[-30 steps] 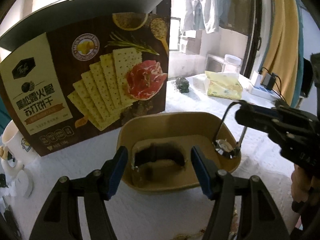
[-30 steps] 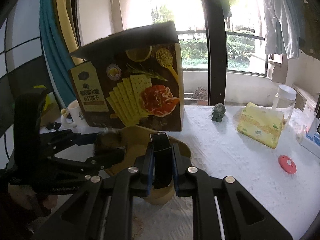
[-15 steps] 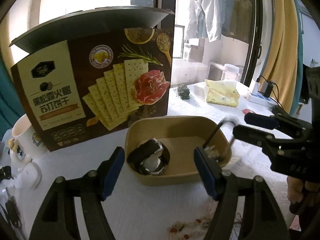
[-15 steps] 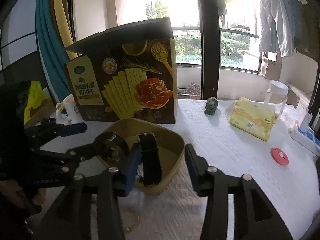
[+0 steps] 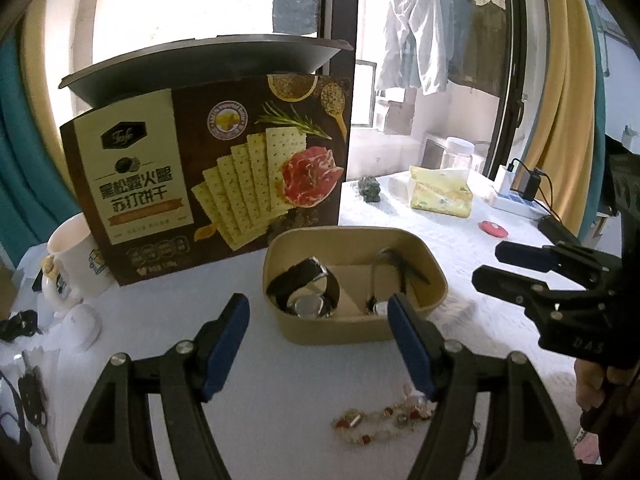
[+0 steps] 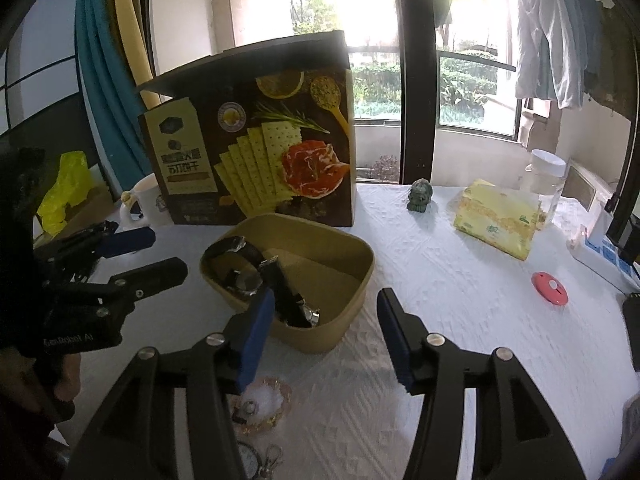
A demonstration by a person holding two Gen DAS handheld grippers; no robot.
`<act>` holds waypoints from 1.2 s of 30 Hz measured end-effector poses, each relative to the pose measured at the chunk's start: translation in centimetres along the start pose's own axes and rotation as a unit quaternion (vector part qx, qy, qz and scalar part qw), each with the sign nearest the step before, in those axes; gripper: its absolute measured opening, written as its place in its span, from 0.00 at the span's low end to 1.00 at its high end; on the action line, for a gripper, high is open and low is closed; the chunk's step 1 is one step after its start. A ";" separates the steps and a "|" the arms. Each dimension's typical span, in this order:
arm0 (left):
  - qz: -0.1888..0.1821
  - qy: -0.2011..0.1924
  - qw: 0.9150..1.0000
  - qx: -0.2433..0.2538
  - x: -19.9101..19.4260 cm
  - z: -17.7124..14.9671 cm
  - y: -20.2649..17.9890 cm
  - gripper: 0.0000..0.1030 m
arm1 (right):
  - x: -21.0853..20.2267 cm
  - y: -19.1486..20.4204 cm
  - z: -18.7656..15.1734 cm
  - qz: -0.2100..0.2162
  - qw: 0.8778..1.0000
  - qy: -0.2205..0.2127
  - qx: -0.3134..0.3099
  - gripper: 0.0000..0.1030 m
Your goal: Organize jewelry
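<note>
- Tan and rounded at its corners, the tray (image 5: 352, 332) sits on a white cloth (image 5: 280, 400) in front of an upright cracker box (image 5: 208, 184); its walls are plain and matte, its floor a paler tan.
- Two watches lie inside. One watch (image 5: 308, 292) has a wide black strap curled into a loop, and its round silver case faces up near the tray's front wall.
- The second watch (image 5: 384, 280) lies at the right end in the left view, with a thinner dark strap arching up and a small metal case low by the front wall; its details are hard to make out.
- In the right view this second watch (image 6: 286, 296) shows as a long black strap running diagonally, with a shiny metal end near the tray's near wall.
- A bead bracelet (image 5: 384, 420) of red, clear and gold-toned beads lies on the cloth just in front of the tray, outside it.
- Another pale bracelet (image 6: 264, 400) and a small metal clasp piece rest on the cloth under the right gripper.
- The left gripper (image 5: 316, 348) hangs just short of the tray, blue pads spread, nothing between them.
- The right gripper (image 6: 324, 332) has just been opening; its pads stand apart and clear of the strap, gripping nothing.
- Further back stand a mug (image 5: 76, 260), a yellow tissue pack (image 6: 496, 220), a small green figurine (image 6: 418, 196) and a red disc (image 6: 550, 288).
</note>
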State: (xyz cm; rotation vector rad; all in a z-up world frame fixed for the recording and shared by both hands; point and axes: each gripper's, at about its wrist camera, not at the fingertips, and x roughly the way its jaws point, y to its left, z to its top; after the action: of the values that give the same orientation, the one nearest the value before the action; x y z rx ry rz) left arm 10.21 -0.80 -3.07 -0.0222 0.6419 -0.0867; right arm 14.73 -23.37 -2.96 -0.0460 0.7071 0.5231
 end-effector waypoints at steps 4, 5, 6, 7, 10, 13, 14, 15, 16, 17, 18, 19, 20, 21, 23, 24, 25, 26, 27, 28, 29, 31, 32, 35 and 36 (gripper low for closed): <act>0.000 0.003 1.000 -0.006 -0.7 -1.2 0.2 0.70 | -0.9 0.4 -0.9 -0.003 1.000 0.003 -0.001 0.50; 0.000 0.004 1.000 -0.008 -0.9 -1.5 0.3 0.70 | -1.0 0.5 -1.1 -0.004 1.000 0.004 -0.001 0.50; -0.001 0.005 1.000 -0.009 -1.1 -1.9 0.3 0.70 | -1.1 0.6 -1.4 -0.005 1.000 0.006 -0.001 0.50; 0.000 0.006 1.000 -0.012 -1.2 -2.3 0.4 0.70 | -1.3 0.7 -1.7 -0.005 1.000 0.008 -0.001 0.50; -0.001 0.011 1.000 -0.018 -1.6 -3.3 0.7 0.70 | -1.4 1.1 -2.5 -0.006 1.000 0.015 -0.001 0.50; 0.000 0.014 1.000 -0.026 -1.9 -4.2 1.1 0.70 | -1.5 1.7 -3.4 -0.005 1.000 0.024 -0.003 0.50; 0.000 0.014 1.000 -0.028 -2.0 -4.4 1.3 0.70 | -1.4 2.0 -3.8 -0.005 1.000 0.028 -0.004 0.50; 0.000 0.014 0.999 -0.033 -2.1 -4.7 1.6 0.70 | -1.3 2.1 -4.0 -0.004 1.000 0.031 -0.005 0.50; 0.000 0.014 0.999 -0.036 -2.1 -4.9 1.7 0.70 | -1.2 2.5 -4.3 -0.003 0.999 0.035 -0.007 0.50; 0.000 0.015 0.999 -0.039 -2.2 -5.2 2.0 0.70 | -1.1 2.8 -4.6 -0.002 0.999 0.039 -0.010 0.50; 0.000 0.016 0.999 -0.041 -2.2 -5.3 2.1 0.70 | -0.9 3.1 -4.8 -0.001 0.999 0.043 -0.013 0.50; 0.000 0.018 0.999 -0.046 -2.2 -5.6 2.4 0.70 | -0.8 3.4 -5.1 0.001 0.999 0.046 -0.015 0.50; -0.001 0.019 0.999 -0.047 -2.2 -5.7 2.6 0.70 | -0.6 3.9 -5.5 0.006 0.998 0.052 -0.019 0.50; -0.001 0.021 0.999 -0.051 -2.2 -6.0 2.9 0.70 | -0.4 4.2 -5.6 0.008 0.998 0.055 -0.022 0.50; -0.001 0.023 0.998 -0.054 -2.2 -6.4 3.2 0.70 | 0.0 5.1 -6.1 0.013 0.997 0.064 -0.031 0.50; -0.001 0.024 0.998 -0.055 -2.2 -6.5 3.4 0.70 | 0.2 5.4 -6.2 0.015 0.997 0.067 -0.034 0.50; -0.001 0.026 0.998 -0.057 -2.2 -6.7 3.6 0.70 | 0.4 5.8 -6.4 0.016 0.997 0.071 -0.038 0.50; 0.000 0.027 0.998 -0.060 -2.2 -6.9 3.8 0.70 | 0.7 6.2 -6.5 0.017 0.996 0.075 -0.043 0.50; 0.001 0.029 0.998 -0.061 -2.2 -7.1 4.0 0.70 | 0.9 6.5 -6.7 0.018 0.996 0.078 -0.047 0.50; 0.001 0.030 0.998 -0.063 -2.2 -7.2 4.1 0.70 | 1.1 6.9 -6.9 0.020 0.995 0.082 -0.052 0.50; 0.002 0.032 0.997 -0.064 -2.2 -7.3 4.2 0.70 | 1.3 7.3 -7.0 0.022 0.994 0.087 -0.056 0.49; 0.002 0.035 0.997 -0.068 -2.1 -7.5 4.5 0.70 | 1.7 7.9 -7.4 0.023 0.993 0.094 -0.064 0.46; 0.002 0.036 0.997 -0.069 -2.1 -7.6 4.6 0.70 | 1.9 8.2 -7.5 0.023 0.993 0.097 -0.069 0.39; 0.002 0.038 0.997 -0.072 -1.9 -7.7 4.7 0.70 | 2.3 8.4 -7.8 0.017 0.991 0.108 -0.077 0.23; 0.002 0.039 0.997 -0.073 -1.9 -7.7 4.7 0.70 | 2.4 8.4 -7.9 0.018 0.990 0.111 -0.079 0.20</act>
State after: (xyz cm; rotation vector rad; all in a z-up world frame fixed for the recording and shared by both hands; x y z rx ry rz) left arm 4.40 4.08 -8.32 -0.1586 0.7256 -0.0378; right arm 7.45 -16.64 -9.41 -0.2428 0.8845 0.6137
